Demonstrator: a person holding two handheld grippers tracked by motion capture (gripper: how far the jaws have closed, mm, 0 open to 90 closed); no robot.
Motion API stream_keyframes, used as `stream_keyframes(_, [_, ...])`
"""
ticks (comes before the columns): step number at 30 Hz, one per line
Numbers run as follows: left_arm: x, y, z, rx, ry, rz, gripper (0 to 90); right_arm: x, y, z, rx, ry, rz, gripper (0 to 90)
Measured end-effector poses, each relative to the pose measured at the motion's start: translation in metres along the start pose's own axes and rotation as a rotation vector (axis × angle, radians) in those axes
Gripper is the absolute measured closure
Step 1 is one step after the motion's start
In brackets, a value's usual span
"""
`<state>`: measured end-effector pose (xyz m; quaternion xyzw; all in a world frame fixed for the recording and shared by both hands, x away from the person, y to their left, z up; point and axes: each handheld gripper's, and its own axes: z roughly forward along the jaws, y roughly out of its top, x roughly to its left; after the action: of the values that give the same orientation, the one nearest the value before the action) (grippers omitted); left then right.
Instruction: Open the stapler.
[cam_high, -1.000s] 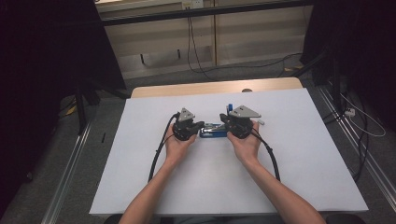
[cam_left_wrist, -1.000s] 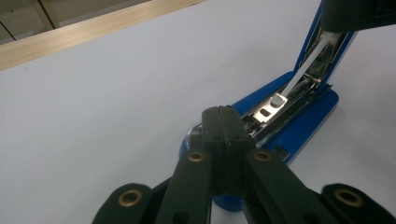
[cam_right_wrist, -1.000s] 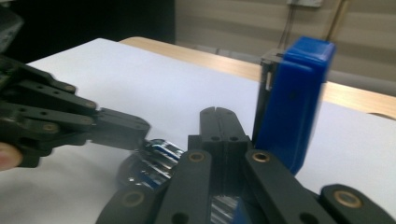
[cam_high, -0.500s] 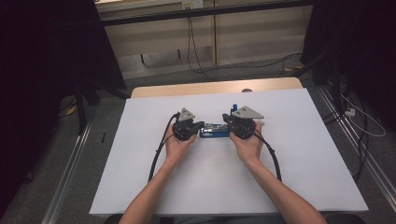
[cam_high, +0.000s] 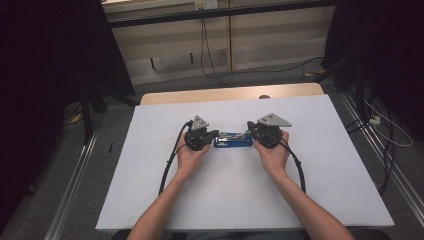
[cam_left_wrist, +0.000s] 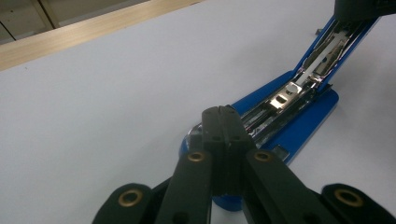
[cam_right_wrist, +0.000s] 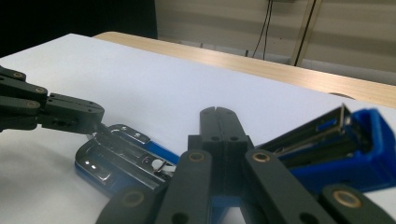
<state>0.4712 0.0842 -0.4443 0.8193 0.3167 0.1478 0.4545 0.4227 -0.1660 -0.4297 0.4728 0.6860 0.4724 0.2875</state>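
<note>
A blue stapler lies in the middle of the white table, hinged open. Its base and shiny metal magazine lie flat, and the blue lid is tilted up at the right end. My left gripper is shut, with nothing between its jaws, and its tip rests at the stapler's left end. There it touches the metal front. My right gripper is also shut and empty. Its tip sits under the raised lid, between lid and base.
A white sheet covers the table, with a wooden strip bare along the far edge. Black cables trail from both grippers toward the person. Metal rails and floor cables run beside the table.
The right gripper has shifted very slightly at the stapler's lid. The left gripper and the stapler's base have stayed put.
</note>
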Motion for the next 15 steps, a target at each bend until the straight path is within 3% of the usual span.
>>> stream_keyframes(7, [0.0,0.0,-0.0001,0.0,0.001,0.002,90.0,-0.0022,0.0021,-0.0021,0.005,0.004,-0.008,90.0])
stream_keyframes(15, [-0.0001,0.0,-0.0001,0.002,0.0,-0.001,90.0,-0.007,0.0027,-0.0069,0.039,0.002,-0.053,90.0])
